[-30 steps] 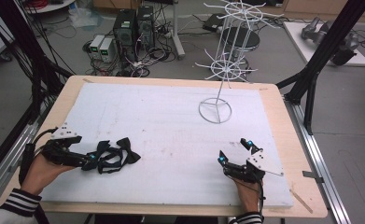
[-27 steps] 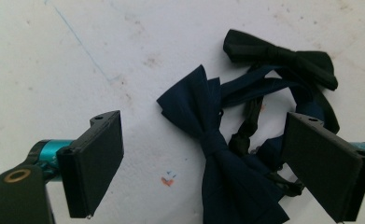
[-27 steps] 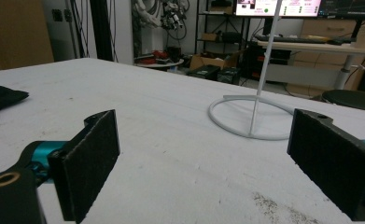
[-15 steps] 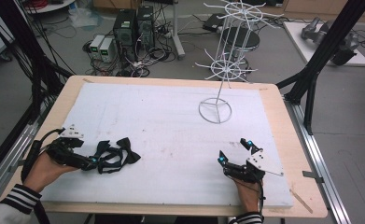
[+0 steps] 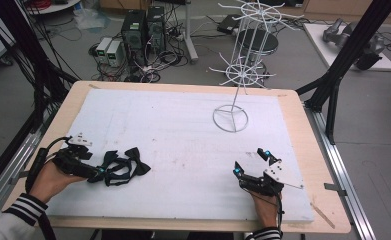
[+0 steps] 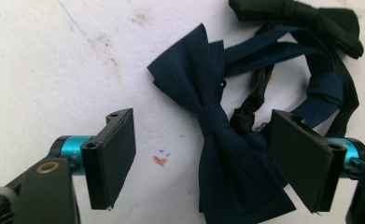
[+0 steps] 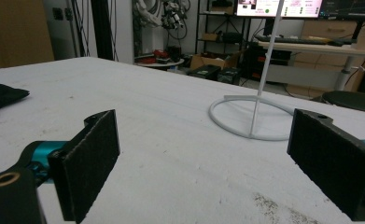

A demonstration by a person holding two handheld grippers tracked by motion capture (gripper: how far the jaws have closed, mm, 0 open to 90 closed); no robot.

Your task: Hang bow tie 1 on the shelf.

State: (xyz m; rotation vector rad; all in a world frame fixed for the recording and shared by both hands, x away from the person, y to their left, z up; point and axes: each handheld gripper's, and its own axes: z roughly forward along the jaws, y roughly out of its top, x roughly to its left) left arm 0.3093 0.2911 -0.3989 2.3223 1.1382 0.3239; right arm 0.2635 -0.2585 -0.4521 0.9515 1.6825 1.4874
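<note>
Near the front left corner of the white tabletop [image 5: 183, 130] lies a tangle of bow ties and their straps: a navy bow tie [image 6: 217, 140] closest to the left gripper [image 5: 94, 171] and a black bow tie [image 6: 311, 18] beyond it, toward the table's middle. The left gripper, held low over the board in the person's left hand [image 5: 50, 180], has its jaws spread wide and grips nothing; in the left gripper view the navy bow tie lies between the two pads, with its knot nearer the right-hand pad [image 6: 301, 161] and its lower wing running under that pad's edge, while the other pad [image 6: 112, 156] stands clear over bare white surface. Whether the pad touches the cloth cannot be told. Close to the front right corner, the right gripper [image 5: 252, 161] rests on the board, jaws also wide apart and empty. Well ahead of it, toward the far edge, stands a white wire rack [image 5: 243, 75] on its ring base [image 7: 250, 119].
</note>
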